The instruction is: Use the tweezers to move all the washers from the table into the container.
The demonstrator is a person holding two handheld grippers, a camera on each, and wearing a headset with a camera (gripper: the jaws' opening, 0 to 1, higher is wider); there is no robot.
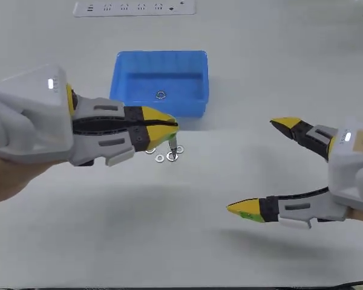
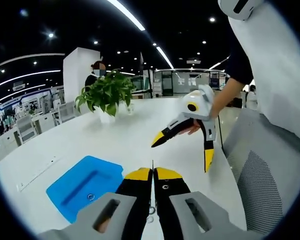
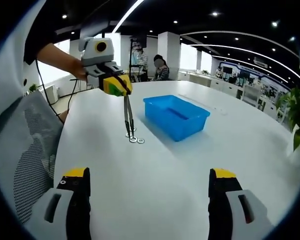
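Pick-up step: the left gripper [image 1: 172, 128], jaws clamped on the tweezers [image 1: 172, 147], has the tips at the washers [image 1: 160, 158] on the desk, just near of the container [image 1: 127, 66]. The next move calls for a fine pinch on one washer. The right gripper [image 1: 251, 166] has its jaws wide apart and empty.

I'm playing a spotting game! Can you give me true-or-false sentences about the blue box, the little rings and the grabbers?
1. One washer lies inside the blue container. True.
2. The right gripper holds the tweezers. False: the left gripper is shut on the tweezers; the right gripper is open and empty.
3. Several washers lie on the table by the tweezers' tips. True.
4. The container lies tipped on its side. False: it stands upright, open side up.
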